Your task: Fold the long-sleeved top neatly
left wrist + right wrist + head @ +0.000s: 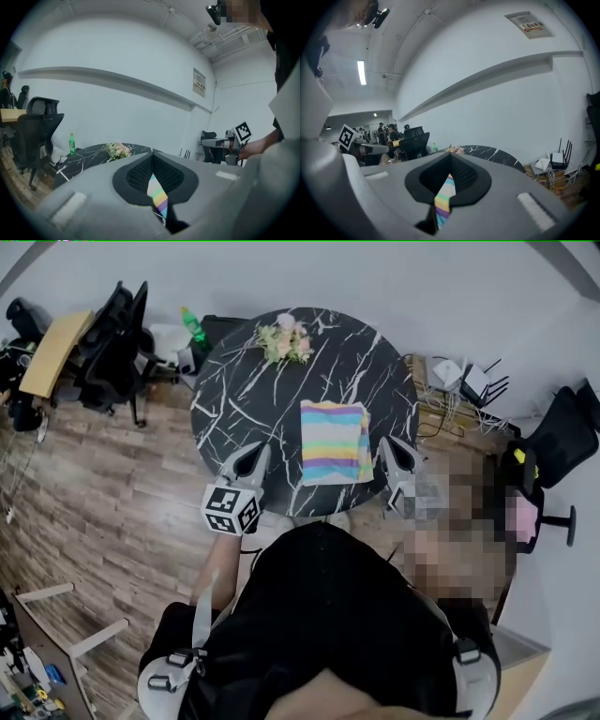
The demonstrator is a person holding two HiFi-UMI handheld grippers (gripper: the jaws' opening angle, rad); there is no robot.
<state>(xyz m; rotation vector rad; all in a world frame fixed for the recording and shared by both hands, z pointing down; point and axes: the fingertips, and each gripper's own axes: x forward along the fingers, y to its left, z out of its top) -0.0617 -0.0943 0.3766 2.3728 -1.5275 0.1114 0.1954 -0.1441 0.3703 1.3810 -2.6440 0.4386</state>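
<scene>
Folded striped top [333, 441] lies flat on round marble bench [246, 390], twd its near edge. We hold L claw [255, 454] near its left side and R claw [390, 446] just beside its right, neither touching cloth. Both claws are pinched fully together, nothing btwn jaws. Flowers [286, 341] sit at far side.

The head view hangs high over the round table [281, 371] and faces steeply down, with the person's body [319, 615] at 6 o'clock. The left gripper view rides low at the table's 7 o'clock edge, the right gripper view at 4 o'clock. Both look almost level across it toward 12 o'clock. All three share the table, flowers [286, 341] and striped top [333, 442].
</scene>
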